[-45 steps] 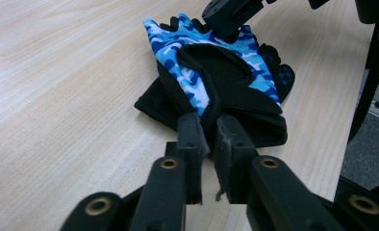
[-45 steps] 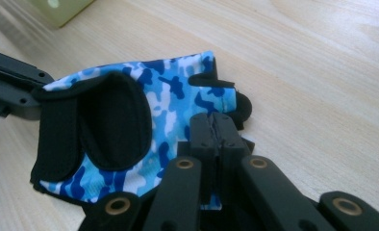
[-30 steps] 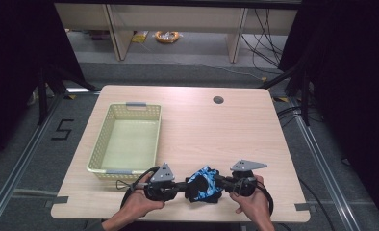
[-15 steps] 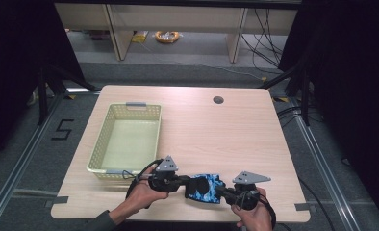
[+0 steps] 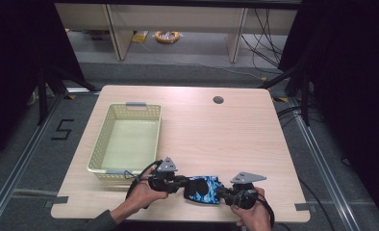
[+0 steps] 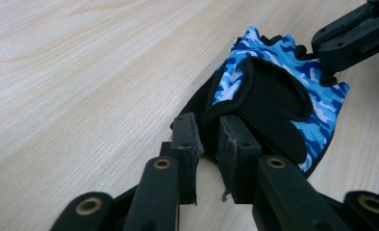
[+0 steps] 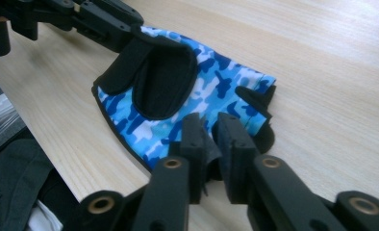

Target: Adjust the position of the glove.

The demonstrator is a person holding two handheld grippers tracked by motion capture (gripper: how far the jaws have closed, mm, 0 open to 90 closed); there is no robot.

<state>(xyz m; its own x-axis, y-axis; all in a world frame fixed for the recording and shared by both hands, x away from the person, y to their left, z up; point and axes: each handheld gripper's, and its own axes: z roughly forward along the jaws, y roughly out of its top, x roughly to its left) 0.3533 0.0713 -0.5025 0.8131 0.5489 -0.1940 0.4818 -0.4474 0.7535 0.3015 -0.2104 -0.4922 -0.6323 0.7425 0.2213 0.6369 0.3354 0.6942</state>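
Item: blue camouflage glove (image 5: 204, 189), flat on our table (image 5: 216, 130) near its front edge, right of the basket (image 5: 125, 139). Our left gripper (image 6: 208, 144) and right gripper (image 7: 210, 139) have just been easing apart, each still pinching a glove edge.

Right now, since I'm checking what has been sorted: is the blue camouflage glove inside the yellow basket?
No, the glove lies flat on the wooden table, to the right of the basket, which holds nothing.
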